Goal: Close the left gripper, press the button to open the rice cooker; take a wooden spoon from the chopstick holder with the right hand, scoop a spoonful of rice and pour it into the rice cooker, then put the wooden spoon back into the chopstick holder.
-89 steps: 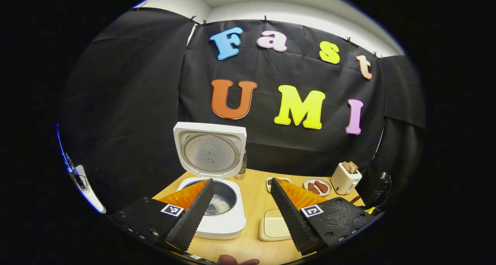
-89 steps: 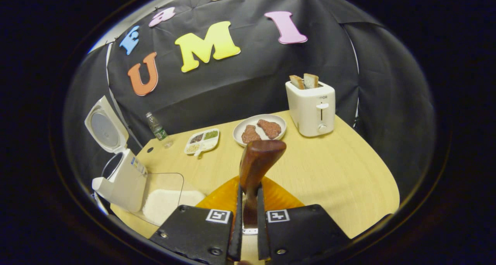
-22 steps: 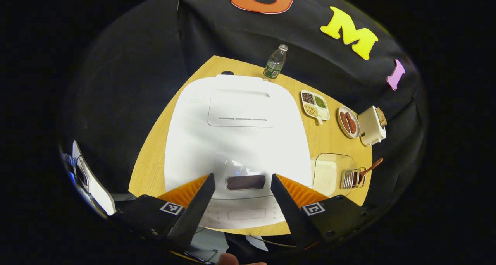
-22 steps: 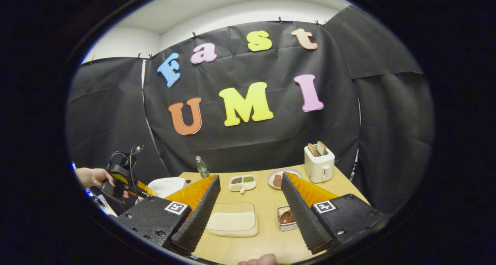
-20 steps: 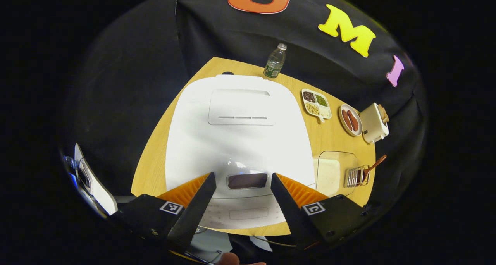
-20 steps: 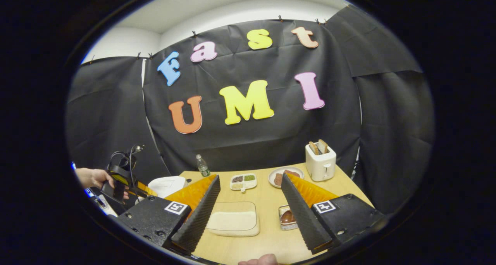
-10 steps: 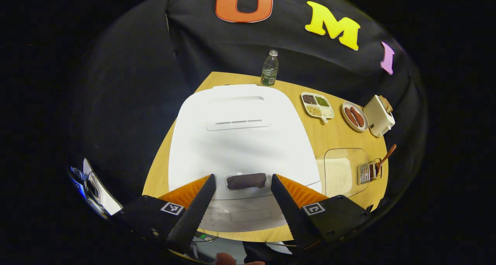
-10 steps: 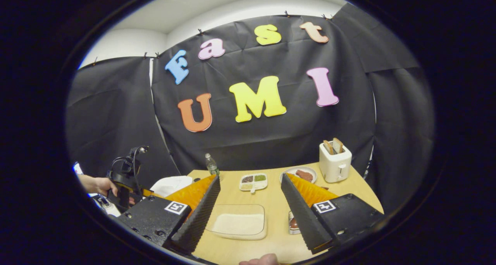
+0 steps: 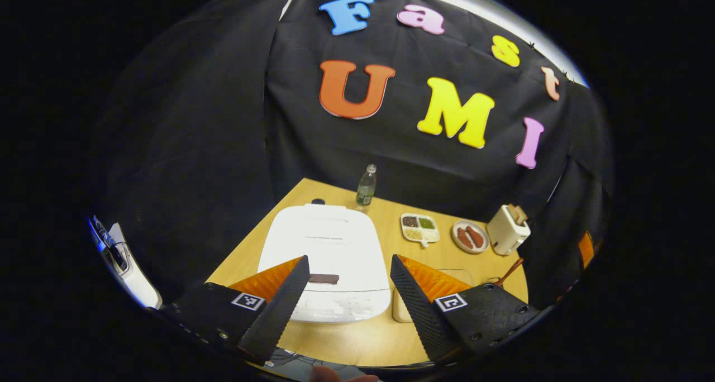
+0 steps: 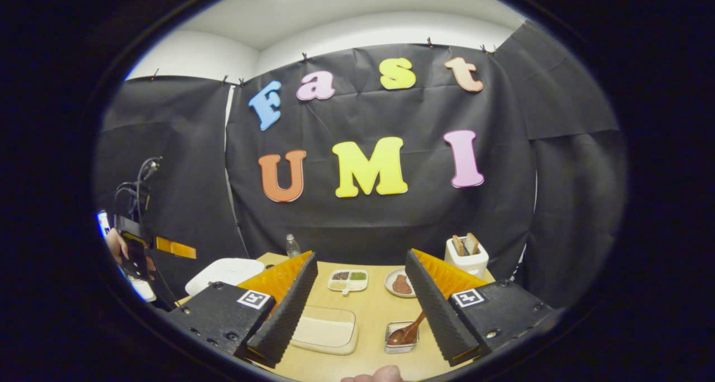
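Note:
The white rice cooker (image 9: 327, 256) stands on the wooden table (image 9: 357, 337) with its lid down; it also sits at the left as a low white shape (image 10: 226, 272). My left gripper (image 9: 346, 298) hovers open above and in front of the rice cooker, nothing between its fingers. The wooden spoon (image 10: 406, 333) rests bowl-down in the wire chopstick holder (image 10: 400, 340), its handle (image 9: 505, 271) sticking up. My right gripper (image 10: 360, 304) is open and empty, back from the holder. The clear rice container (image 10: 325, 330) lies left of the holder.
Along the back of the table (image 10: 374, 309) stand a water bottle (image 9: 366, 186), a divided dish of grains (image 9: 420, 228), a plate of meat (image 9: 470, 237) and a white toaster (image 9: 507, 229) with bread. A hand (image 10: 114, 247) holds the other gripper at the far left.
Since 4.5 s ago the cooker lid has come down and the spoon has left my right gripper for the holder. Over the last second both grippers drew back and tilted up.

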Tool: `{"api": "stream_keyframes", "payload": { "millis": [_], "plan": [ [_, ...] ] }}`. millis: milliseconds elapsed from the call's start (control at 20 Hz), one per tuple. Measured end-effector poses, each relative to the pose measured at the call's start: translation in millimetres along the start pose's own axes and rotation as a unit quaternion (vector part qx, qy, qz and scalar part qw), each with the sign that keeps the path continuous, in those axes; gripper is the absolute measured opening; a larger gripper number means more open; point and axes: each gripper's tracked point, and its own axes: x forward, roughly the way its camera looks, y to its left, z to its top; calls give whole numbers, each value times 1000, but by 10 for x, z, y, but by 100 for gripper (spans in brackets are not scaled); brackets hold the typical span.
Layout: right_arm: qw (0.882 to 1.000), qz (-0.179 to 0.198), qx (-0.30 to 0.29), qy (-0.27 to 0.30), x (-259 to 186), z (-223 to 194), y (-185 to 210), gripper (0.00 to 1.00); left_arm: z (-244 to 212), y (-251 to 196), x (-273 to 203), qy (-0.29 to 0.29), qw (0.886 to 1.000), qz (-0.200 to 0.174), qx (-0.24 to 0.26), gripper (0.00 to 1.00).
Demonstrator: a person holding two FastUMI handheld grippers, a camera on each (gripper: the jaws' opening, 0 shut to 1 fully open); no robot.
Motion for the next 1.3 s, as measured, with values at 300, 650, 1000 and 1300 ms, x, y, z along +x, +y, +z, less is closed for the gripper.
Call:
{"api": "stream_keyframes", "payload": {
  "millis": [300, 650, 1000, 1300],
  "plan": [
    [1000, -27, -12, -9, -1042, -8, 469, 100, -57, -389, -1345, -89, 994, -64, -4, 95],
    [998, -52, -19, -22, -2189, 13, 984, 99, -385, -781, -2520, -177, 976, -117, 44, 94],
    [996, -73, -19, -36, -2713, -4, 1109, 99, -569, -929, -2842, -218, 964, -133, 71, 94],
    [996, -67, -40, -43, -2747, -94, 1131, 99, -613, -872, -2846, -242, 958, -122, 91, 94]
  ]
}}
